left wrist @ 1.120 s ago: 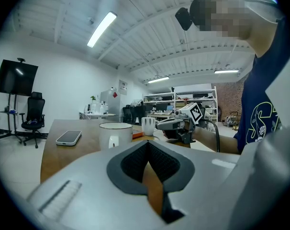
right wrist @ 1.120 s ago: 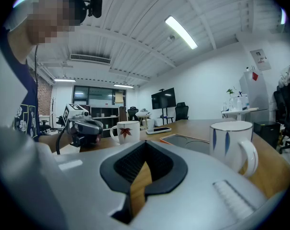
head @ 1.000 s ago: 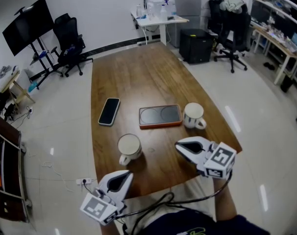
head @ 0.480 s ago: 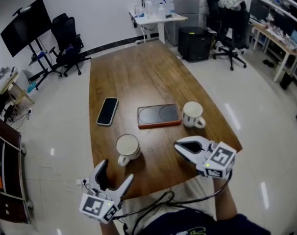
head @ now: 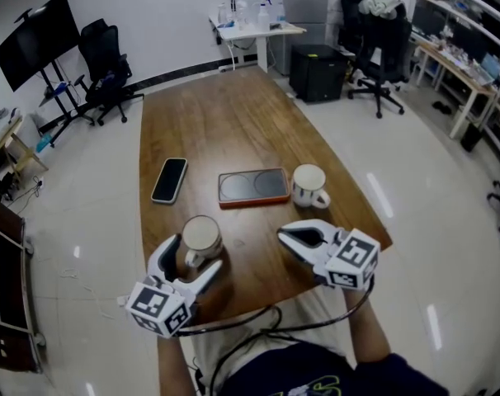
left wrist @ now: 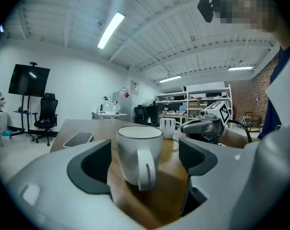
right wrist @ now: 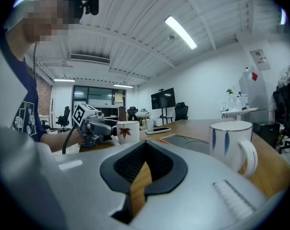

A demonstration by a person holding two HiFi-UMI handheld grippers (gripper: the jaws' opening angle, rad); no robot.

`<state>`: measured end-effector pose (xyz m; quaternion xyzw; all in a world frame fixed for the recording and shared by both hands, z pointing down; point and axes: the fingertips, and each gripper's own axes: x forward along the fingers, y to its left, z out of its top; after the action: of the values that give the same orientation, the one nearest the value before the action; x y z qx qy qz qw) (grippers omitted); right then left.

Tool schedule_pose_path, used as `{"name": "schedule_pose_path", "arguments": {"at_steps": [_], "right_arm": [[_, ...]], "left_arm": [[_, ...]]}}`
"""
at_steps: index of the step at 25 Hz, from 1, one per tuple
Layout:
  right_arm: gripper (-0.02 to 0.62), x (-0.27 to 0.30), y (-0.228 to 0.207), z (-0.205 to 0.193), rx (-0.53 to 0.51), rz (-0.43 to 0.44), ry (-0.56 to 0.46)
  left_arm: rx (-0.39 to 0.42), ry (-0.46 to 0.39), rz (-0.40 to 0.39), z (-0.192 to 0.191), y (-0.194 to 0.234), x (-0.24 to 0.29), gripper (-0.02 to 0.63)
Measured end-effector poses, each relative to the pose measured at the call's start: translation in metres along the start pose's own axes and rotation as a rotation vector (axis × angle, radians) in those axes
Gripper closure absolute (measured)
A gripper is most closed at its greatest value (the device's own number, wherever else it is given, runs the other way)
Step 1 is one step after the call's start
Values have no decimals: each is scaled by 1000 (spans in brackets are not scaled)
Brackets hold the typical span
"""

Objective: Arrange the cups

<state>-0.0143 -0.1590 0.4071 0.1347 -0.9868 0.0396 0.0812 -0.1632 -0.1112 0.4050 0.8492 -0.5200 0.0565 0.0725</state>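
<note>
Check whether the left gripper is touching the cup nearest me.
Apart. In the left gripper view the left gripper has just opened its jaws wide; they flank the cup, with bare table showing in both gaps.

— What sits on the long brown wooden table [head: 233,130]?
— A black smartphone [head: 169,180] near its left edge, a dark rectangular tray with an orange rim [head: 252,186] mid-table, and a white ceramic mug with blue marks [head: 308,185] just right of the tray.
— Nearer?
— A white ceramic mug with a red leaf [head: 200,236], handle toward the near edge.

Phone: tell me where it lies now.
In the head view, the phone lies near the table's left edge, just left of the orange-rimmed tray and beyond the left cup.
</note>
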Motion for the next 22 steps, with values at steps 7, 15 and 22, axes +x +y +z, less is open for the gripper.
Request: {"name": "schedule_pose_path", "arguments": {"at_steps": [7, 15, 22], "right_arm": [[595, 2, -10, 0, 5, -38, 4], [595, 5, -4, -1, 17, -55, 14], [595, 14, 4, 1, 13, -32, 13]], "left_arm": [[4, 5, -9, 3, 6, 18, 186], [-3, 24, -22, 1, 4, 23, 187], [-9, 29, -17, 4, 10, 37, 189]]}}
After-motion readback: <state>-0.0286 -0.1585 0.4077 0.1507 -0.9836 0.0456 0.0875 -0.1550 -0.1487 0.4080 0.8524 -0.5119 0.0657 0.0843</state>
